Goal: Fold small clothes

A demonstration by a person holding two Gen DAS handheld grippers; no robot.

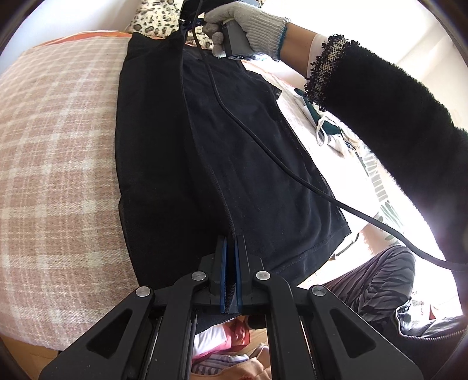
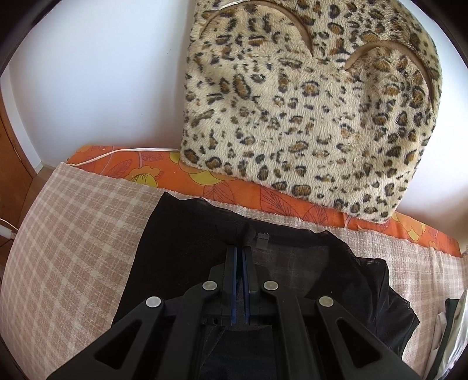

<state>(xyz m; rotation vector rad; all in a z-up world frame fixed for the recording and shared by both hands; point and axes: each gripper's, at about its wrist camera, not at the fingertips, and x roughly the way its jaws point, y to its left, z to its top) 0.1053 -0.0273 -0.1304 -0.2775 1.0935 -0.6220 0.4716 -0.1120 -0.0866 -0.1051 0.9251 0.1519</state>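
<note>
A black garment with a sheer mesh layer (image 1: 234, 152) lies stretched lengthwise over a pink plaid blanket (image 1: 58, 152). My left gripper (image 1: 231, 242) is shut on its near edge along a fold line. My right gripper (image 2: 241, 251) is shut on the far edge of the same garment (image 2: 181, 248), beside a small label. In the left wrist view the right gripper is held at the far end by a hand in a grey glove (image 1: 245, 20), with its cable trailing across the garment.
A leopard-print cushion (image 2: 307, 117) leans on the white wall behind an orange floral sheet (image 2: 234, 187). Other clothes, white and green (image 1: 330, 134), lie right of the garment. A striped garment (image 1: 374, 280) and a black bag (image 1: 424, 318) sit at lower right.
</note>
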